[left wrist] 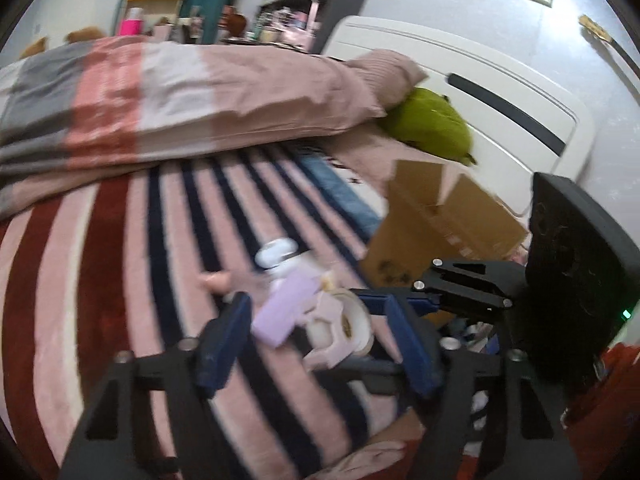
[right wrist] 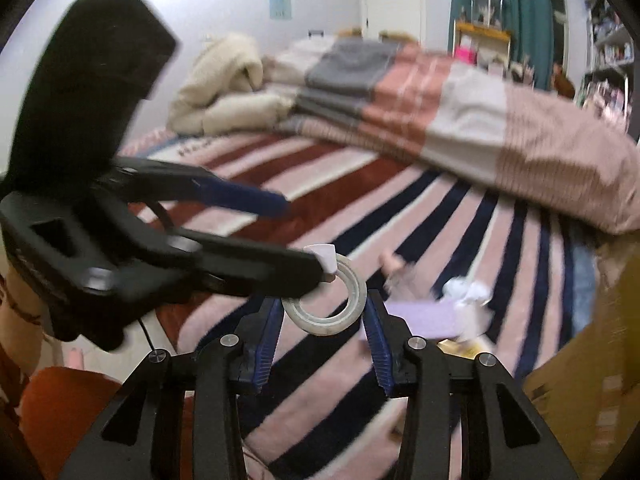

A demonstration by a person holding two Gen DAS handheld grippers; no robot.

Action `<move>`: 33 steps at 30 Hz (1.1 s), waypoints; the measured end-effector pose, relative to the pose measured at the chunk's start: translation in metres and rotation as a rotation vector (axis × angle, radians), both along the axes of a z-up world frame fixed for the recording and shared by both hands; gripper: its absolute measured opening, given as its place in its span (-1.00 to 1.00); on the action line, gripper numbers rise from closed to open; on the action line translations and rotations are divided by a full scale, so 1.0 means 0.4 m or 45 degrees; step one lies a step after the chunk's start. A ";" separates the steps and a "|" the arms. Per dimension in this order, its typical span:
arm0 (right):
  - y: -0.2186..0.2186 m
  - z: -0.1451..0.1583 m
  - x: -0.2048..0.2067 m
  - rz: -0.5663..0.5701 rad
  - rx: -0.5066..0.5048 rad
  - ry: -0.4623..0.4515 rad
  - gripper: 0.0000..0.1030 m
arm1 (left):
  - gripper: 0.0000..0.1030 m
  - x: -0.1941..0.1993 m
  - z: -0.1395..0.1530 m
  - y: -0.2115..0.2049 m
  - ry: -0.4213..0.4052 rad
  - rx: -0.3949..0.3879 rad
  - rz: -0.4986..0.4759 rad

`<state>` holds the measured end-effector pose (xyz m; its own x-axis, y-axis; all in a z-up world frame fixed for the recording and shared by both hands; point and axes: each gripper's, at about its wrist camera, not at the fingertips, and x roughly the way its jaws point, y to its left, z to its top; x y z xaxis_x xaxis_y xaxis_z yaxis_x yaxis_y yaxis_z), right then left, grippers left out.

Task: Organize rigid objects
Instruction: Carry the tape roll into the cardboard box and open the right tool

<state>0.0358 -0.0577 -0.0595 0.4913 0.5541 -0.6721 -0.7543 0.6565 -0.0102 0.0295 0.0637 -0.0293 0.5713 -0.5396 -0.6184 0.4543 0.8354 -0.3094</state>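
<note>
A roll of clear tape (right wrist: 325, 304) in a white dispenser (right wrist: 326, 258) is held between the blue pads of my right gripper (right wrist: 325, 312), which is shut on it above the striped blanket. In the left wrist view the tape roll (left wrist: 352, 326) sits just right of centre between my open left gripper's (left wrist: 316, 340) fingers. A lilac box (left wrist: 285, 308), a white earbud case (left wrist: 276, 254) and a small pink item (left wrist: 216, 282) lie on the blanket ahead. The lilac box (right wrist: 420, 316) also shows in the right wrist view, with crumpled white things (right wrist: 472, 300).
An open cardboard box (left wrist: 436, 224) stands at the right on the bed; its side shows in the right wrist view (right wrist: 592, 368). A folded duvet (left wrist: 180, 96), a pillow and a green plush (left wrist: 432, 124) lie behind. The headboard (left wrist: 480, 80) is at the far right.
</note>
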 end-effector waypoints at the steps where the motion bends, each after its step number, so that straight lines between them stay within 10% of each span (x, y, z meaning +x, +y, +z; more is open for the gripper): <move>1: -0.016 0.023 -0.008 0.001 0.017 -0.027 -0.29 | -0.11 0.008 0.013 -0.032 0.001 0.014 -0.019; 13: -0.290 0.160 0.030 -0.239 0.077 -0.157 -0.30 | -0.47 0.136 0.127 -0.365 0.060 0.024 -0.247; 21: -0.432 0.156 0.134 -0.403 -0.029 0.012 -0.29 | -0.47 0.239 0.082 -0.517 0.242 0.091 -0.329; 33: -0.475 0.145 0.167 -0.471 -0.103 0.147 0.23 | 0.43 0.223 0.136 -0.395 0.123 0.093 -0.134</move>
<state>0.1025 -0.2476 -0.0016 0.5666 0.2964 -0.7688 -0.4660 0.8848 -0.0023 0.1186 -0.0942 0.0251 0.4501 -0.5449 -0.7074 0.5115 0.8067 -0.2960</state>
